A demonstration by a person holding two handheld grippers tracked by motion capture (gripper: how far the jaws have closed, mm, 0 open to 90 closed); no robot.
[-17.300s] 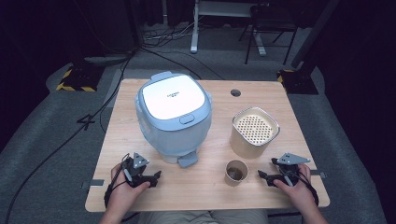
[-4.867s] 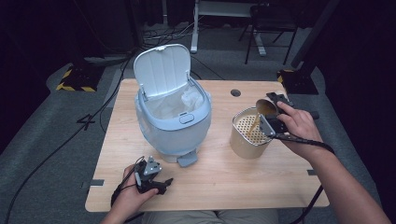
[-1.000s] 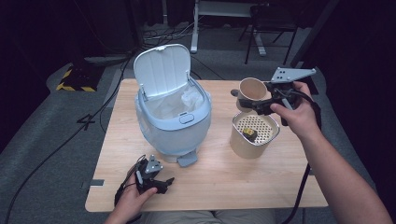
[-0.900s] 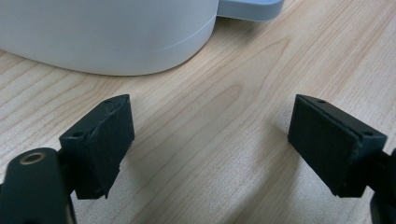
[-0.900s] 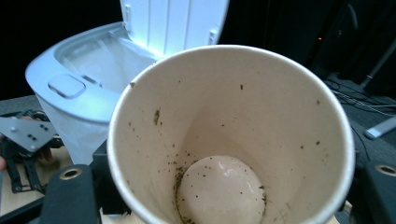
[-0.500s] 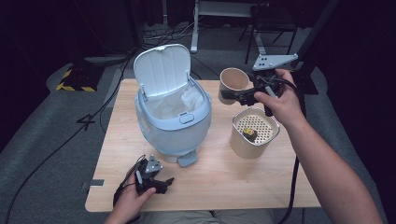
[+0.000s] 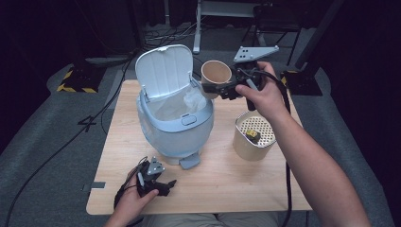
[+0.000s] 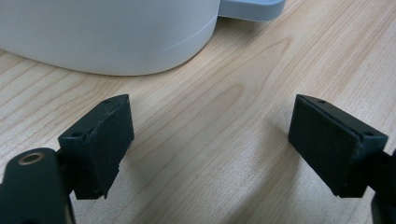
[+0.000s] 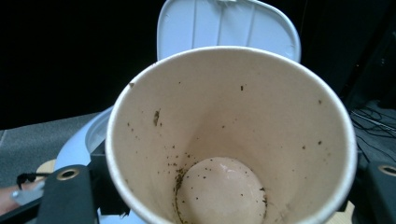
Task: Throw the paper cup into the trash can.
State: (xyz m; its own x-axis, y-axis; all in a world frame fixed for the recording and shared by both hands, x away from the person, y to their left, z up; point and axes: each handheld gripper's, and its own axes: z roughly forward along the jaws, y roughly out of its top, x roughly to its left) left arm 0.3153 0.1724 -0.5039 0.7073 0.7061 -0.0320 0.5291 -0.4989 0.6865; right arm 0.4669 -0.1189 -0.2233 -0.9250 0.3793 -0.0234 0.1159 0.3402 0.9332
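My right gripper [image 7: 226, 88] is shut on a brown paper cup [image 7: 215, 75], held in the air beside the open lid [image 7: 164, 71] of a pale blue step bin [image 7: 174, 124]. The cup [image 9: 229, 140] lies tilted toward the camera, its inside speckled with dark grounds, with the white lid [image 9: 224, 23] behind it. The bin's white liner bag [image 7: 178, 102] shows inside. My left gripper [image 7: 160, 185] rests open on the table [image 7: 227, 179] in front of the bin; its pads [image 8: 109, 140] stand wide apart over bare wood, close to the bin base [image 8: 107, 37].
A beige canister with a perforated insert [image 7: 254, 135] stands right of the bin, a small dark and yellow object [image 7: 253, 135] lying on the insert. The bin's foot pedal [image 7: 189, 161] juts toward the front edge. Cables trail over the floor behind the table.
The right gripper has carried the cup left from above the canister to beside the bin's open lid. The left gripper has stayed put.
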